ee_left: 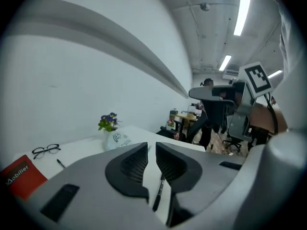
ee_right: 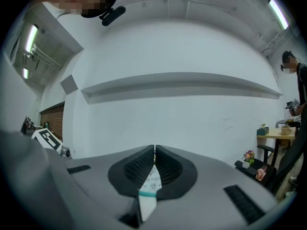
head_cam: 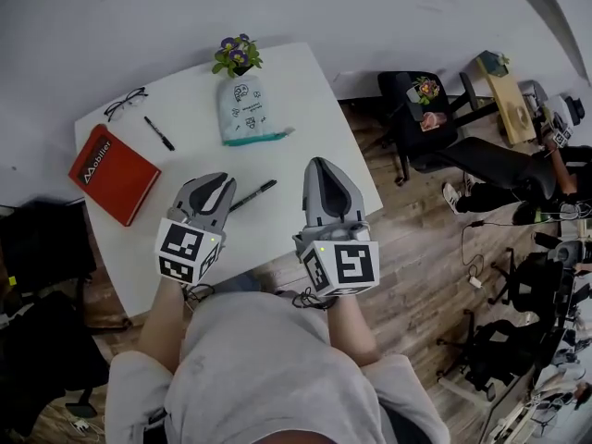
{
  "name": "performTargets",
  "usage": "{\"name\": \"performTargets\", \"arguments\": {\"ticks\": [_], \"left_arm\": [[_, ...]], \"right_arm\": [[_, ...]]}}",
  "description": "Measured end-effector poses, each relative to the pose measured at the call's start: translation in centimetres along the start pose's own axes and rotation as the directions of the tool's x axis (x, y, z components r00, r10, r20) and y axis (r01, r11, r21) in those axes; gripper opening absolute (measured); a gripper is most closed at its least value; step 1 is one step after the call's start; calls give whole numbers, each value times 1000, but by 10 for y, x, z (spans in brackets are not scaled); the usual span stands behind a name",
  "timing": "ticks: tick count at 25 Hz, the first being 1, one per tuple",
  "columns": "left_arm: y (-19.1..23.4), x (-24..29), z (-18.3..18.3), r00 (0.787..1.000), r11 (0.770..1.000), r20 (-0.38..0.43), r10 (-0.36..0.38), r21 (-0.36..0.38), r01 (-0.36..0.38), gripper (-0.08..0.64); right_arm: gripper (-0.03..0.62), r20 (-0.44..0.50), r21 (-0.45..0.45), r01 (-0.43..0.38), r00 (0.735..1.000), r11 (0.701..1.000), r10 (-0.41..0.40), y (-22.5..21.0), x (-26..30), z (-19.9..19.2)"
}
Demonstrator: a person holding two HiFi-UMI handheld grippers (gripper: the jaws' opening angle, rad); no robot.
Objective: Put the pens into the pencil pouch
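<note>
Both tools hovered over the near half of the white bench (head_cam: 305, 100), each in a hand of the person holding it.

Left tool (head_cam: 220, 181): jaws clenched, nothing between them. Its tips were just beside the near pen (head_cam: 252, 195), which lay aslant on the bench between the two tools.

Right tool (head_cam: 321, 163): jaws pressed together, empty, pointing toward the pencil pouch (head_cam: 248, 109).

A red notebook (head_cam: 113, 174) lay to the left of the left tool, by the bench's left edge.

Farther out, the pouch lay at mid-bench, well apart from both tools. The far pen (head_cam: 159, 133) lay between notebook and pouch. The glasses (head_cam: 125, 103) lay beyond that pen. A flower pot (head_cam: 238, 55) stood just behind the pouch.
</note>
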State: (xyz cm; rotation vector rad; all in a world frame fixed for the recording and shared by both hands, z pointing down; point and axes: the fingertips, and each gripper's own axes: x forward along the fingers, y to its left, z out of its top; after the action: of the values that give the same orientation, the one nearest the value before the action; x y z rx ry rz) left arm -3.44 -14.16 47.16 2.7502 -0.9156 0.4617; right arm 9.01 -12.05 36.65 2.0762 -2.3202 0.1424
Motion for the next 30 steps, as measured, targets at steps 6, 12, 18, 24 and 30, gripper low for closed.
{"name": "performTargets", "arguments": {"ticks": [6, 12, 18, 24, 30], "left_arm": [[-11, 31, -70, 967, 992, -228, -116, 13, 122, 126], [-13, 43, -89, 953, 987, -257, -161, -21, 161, 126], [-6, 48, -85, 962, 990, -232, -142, -21, 141, 89], [5, 51, -78, 971, 995, -215, -101, -33, 96, 43], [19, 54, -70, 980, 998, -195, -27, -63, 15, 32]], "right_arm": [[32, -66, -5, 29, 997, 1000, -29, 2, 6, -25], [32, -138, -40, 45, 989, 998, -50, -4, 16, -52], [32, -266, -4, 26, 964, 1000, -26, -16, 31, -94], [32, -329, 13, -1, 944, 1000, 5, -29, 51, -111], [32, -436, -38, -136, 894, 990, 106, -30, 76, -137]]}}
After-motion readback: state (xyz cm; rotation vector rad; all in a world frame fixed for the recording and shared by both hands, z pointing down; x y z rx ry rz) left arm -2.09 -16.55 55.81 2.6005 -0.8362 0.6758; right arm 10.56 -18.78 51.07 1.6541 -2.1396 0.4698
